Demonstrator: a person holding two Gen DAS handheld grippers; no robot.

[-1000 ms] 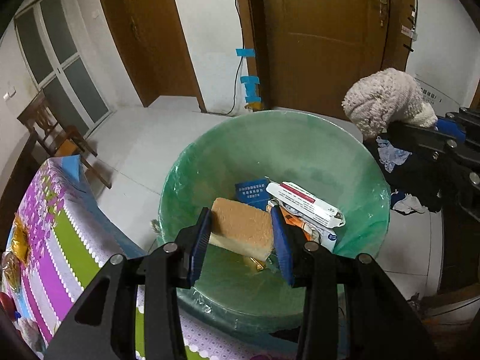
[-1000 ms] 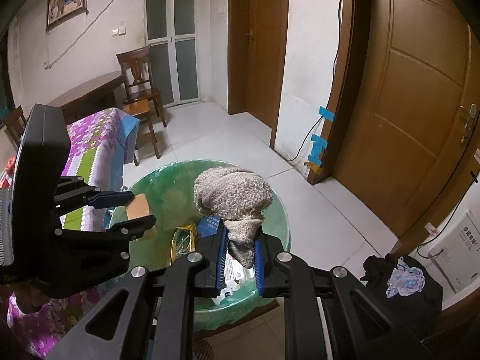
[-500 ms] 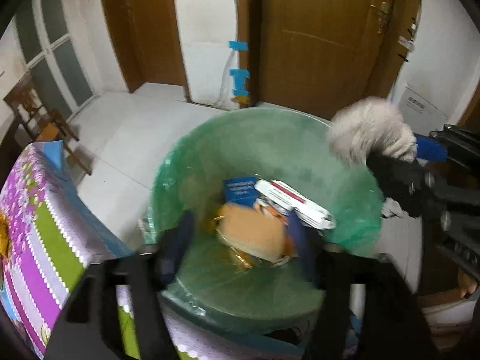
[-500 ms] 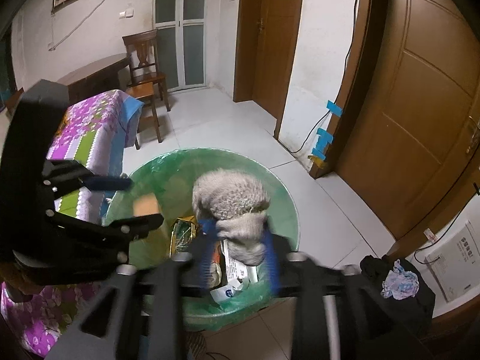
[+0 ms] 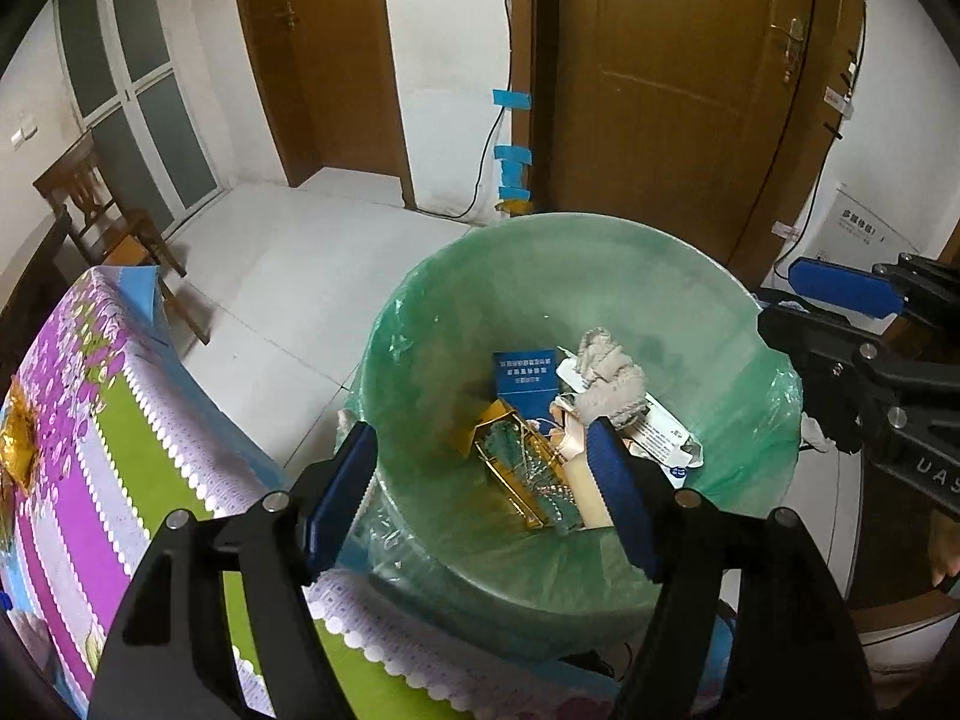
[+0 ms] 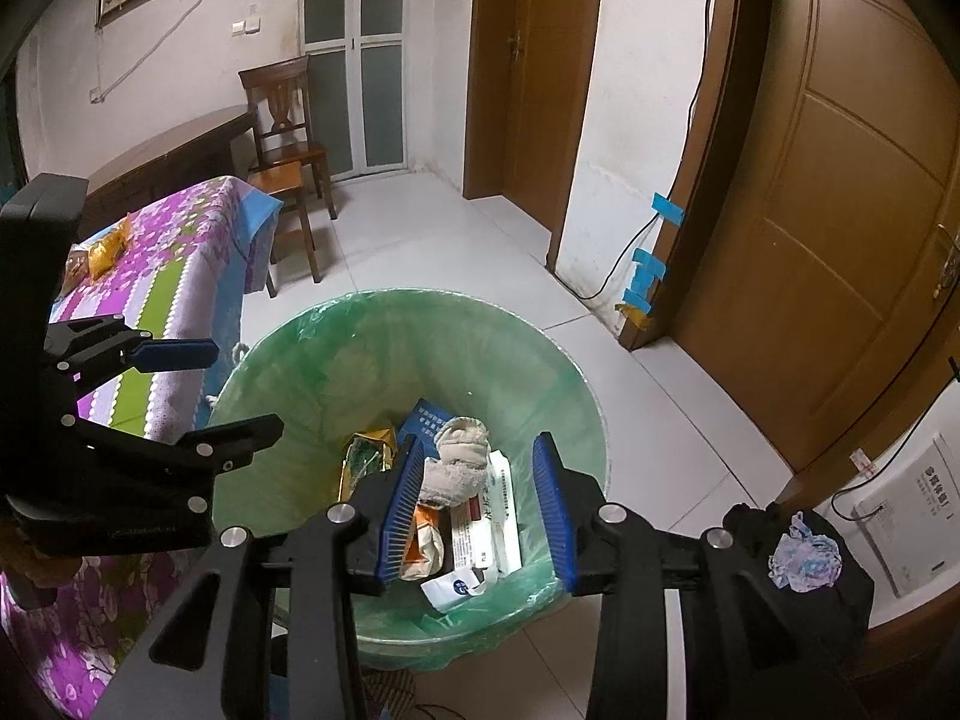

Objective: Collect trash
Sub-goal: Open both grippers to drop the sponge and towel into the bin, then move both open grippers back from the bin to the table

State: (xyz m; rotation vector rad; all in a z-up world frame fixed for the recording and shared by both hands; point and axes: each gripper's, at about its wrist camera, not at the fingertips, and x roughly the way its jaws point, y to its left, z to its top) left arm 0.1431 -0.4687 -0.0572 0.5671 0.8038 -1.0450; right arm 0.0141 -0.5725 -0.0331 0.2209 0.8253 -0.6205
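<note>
Lying in lined bin [image 6: 384,324] — sock [image 6: 459,468], wrappers [image 6: 369,459].

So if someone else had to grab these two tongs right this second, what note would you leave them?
Left tongs: open, empty, above the bin.
Right tongs: open, empty, also above the bin.
Bin, lined with a green bag, stands on the floor beside the table with the flowered cloth.
Done: the grey rag and the sponge lie in the bin with a blue box, a gold wrapper and white packets.
Left: a gold wrapper lies on the table; fetch it next. The dark heap on the floor may not be trash; check first.
</note>
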